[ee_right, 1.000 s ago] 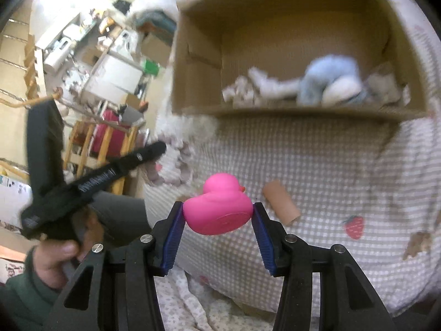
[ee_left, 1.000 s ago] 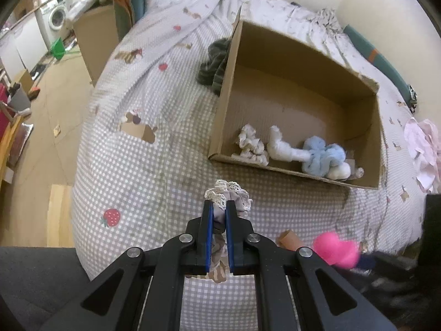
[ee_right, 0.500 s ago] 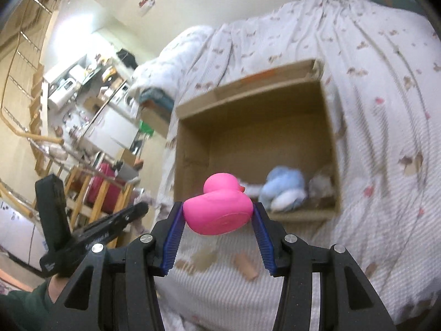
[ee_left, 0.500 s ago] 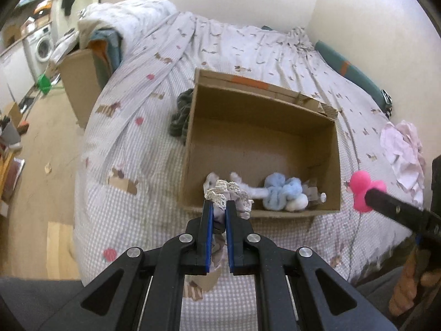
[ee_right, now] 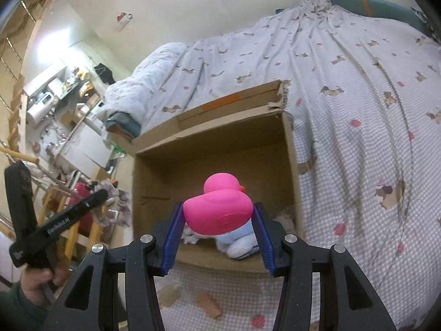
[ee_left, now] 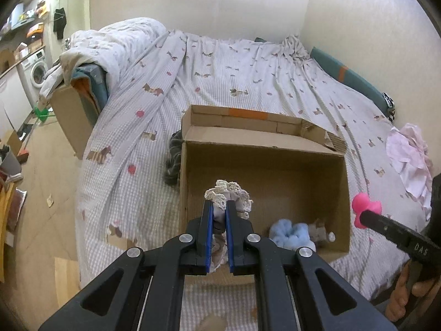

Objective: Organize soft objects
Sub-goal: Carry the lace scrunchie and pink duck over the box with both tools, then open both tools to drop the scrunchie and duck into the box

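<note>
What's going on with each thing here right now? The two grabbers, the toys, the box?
Left gripper: fingers shut on the lacy cloth.
Lacy cloth: held, bunched, in front of the box.
Right gripper: fingers shut on the duck.
Duck: pink, held upright, in the air by the box.
Box: open, on the bed.
Blue plush: lying in the box.
Dark cloth: crumpled beside the box.
</note>
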Motion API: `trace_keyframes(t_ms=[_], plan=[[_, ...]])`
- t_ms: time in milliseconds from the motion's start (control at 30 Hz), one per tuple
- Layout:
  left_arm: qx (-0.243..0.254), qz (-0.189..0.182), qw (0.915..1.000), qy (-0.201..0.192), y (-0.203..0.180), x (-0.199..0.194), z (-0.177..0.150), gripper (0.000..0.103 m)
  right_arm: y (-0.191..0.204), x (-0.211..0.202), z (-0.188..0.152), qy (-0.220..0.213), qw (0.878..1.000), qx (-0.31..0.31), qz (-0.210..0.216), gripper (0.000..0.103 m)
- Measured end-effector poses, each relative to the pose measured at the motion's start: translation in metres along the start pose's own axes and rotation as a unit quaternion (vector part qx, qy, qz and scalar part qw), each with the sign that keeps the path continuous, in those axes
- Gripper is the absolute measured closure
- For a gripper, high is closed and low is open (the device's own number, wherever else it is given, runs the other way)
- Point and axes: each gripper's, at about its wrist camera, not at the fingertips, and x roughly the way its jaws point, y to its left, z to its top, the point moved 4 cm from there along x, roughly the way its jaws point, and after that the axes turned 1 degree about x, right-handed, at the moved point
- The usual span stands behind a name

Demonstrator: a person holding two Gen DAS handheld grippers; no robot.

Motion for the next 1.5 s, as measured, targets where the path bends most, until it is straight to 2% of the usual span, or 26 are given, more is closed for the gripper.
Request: trace_keyframes(t_ms=[100,267,467,667,1267,1300,1367,1400,1433,1500], plan=[[-0.005,-0.015,0.9997,0.017,-0.001,0.021,-0.011,0.095,-0.003,0.007,-0.005,0.006,1.0,0.002,-0.02,0.051],[0.01,0.001,0.9995,0.03,-0.005,0.046,-0.027,0.095,-0.004,0.026,-0.016,0.039,0.998,-0.01,-0.047,0.051],[0.002,-0.004,0.9989,0.046,-0.003,0.056,-0.033,0.095,-0.009,0.048,-0.029,0.085,0.994,-0.014,-0.075,0.051],[-0.005,-0.009,0.9985,0.054,-0.003,0.06,-0.036,0.095,-0.013,0.058,-0.034,0.101,0.99,-0.017,-0.096,0.051],[0.01,-0.015,0.9975,0.069,-0.009,0.068,-0.041,0.093,-0.008,0.065,-0.033,0.105,0.991,-0.014,-0.08,0.051],[0.008,-0.02,0.9974,0.069,-0.01,0.067,-0.041,0.092,-0.008,0.065,-0.033,0.104,0.991,-0.014,-0.077,0.051],[0.01,-0.021,0.9975,0.066,-0.011,0.066,-0.04,0.082,-0.006,0.062,-0.031,0.095,0.993,-0.015,-0.074,0.051],[0.013,-0.016,0.9979,0.062,-0.012,0.064,-0.039,0.07,-0.004,0.061,-0.03,0.091,0.993,-0.015,-0.068,0.051],[0.016,-0.012,0.9981,0.058,-0.013,0.062,-0.039,0.053,-0.003,0.06,-0.029,0.087,0.994,-0.014,-0.062,0.051],[0.021,-0.007,0.9987,0.045,-0.014,0.058,-0.037,0.036,-0.002,0.058,-0.027,0.082,0.995,-0.017,-0.06,0.051]])
